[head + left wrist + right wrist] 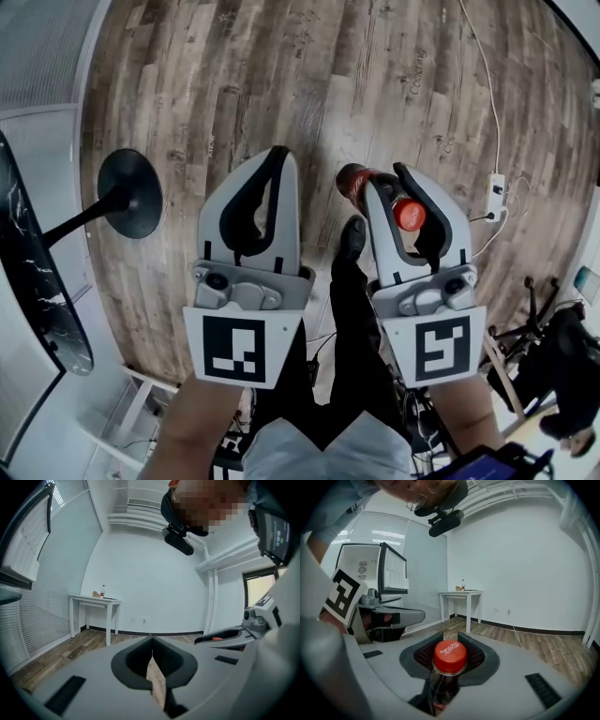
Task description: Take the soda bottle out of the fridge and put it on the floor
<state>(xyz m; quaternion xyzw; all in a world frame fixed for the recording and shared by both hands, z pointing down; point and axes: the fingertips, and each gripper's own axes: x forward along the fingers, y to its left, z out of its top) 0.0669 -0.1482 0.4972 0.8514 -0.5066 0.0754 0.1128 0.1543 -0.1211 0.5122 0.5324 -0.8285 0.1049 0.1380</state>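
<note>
the soda bottle (356, 185) is held between the jaws of the right gripper (387, 180). in the right gripper view the bottle (449, 657) is seen with its red cap towards the camera, and the dark ribbed pads (474, 654) are pressed on the neck just under the cap. the jaws of the right gripper (450, 635) are thus kept about half apart by the neck, and the dark body is seen hanging down through the gap. in the head view the body is shown jutting past the jaw tips to the left, over the wooden floor (281, 75); whether the floor is touched cannot be made out.

the left gripper (278, 156) is carried beside the right one, apart from the bottle. in its own view the jaws of the left gripper (151, 640) are seen closed tip to tip, with nothing held, and only a sliver of floor is shown in the slit behind the tips.
</note>
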